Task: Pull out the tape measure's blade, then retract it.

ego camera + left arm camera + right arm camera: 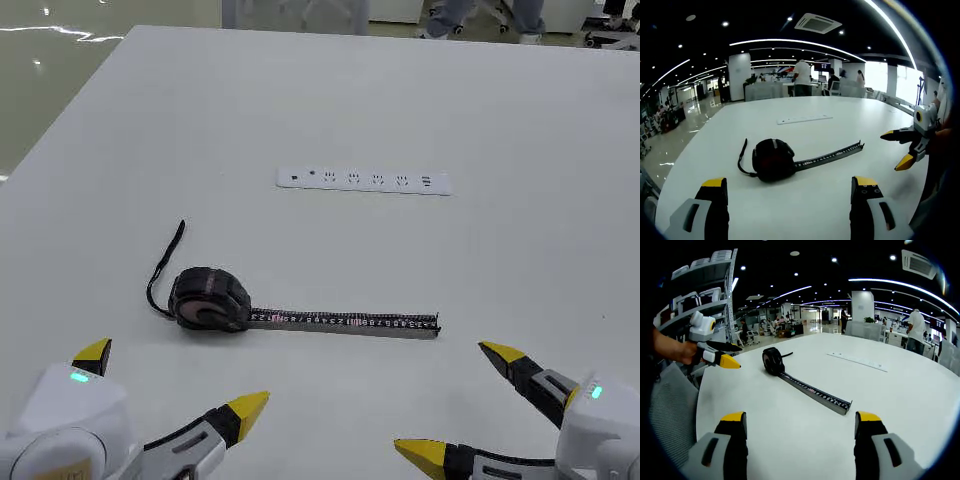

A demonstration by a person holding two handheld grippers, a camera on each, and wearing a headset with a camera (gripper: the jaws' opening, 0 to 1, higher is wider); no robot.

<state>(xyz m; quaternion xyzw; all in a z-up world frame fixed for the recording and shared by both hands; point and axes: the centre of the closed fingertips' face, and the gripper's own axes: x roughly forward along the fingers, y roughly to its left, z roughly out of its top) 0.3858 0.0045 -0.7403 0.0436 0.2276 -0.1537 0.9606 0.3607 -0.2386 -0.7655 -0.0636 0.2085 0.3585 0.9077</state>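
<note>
The tape (208, 298) sits on the white bench (500, 120), left of centre. Its blade (345, 321) is drawn out flat along the bench to the right, and its black strap (165, 265) curls away to the far left. Beyond it, well apart, lies a white power strip (363, 180). The left claw (172, 378) hovers near the tape on the person's side, released, with its jaws spread wide and grasping nothing. The right claw (456, 401) hovers near the blade's tip, likewise released, with its jaws apart and clear of the blade.
</note>
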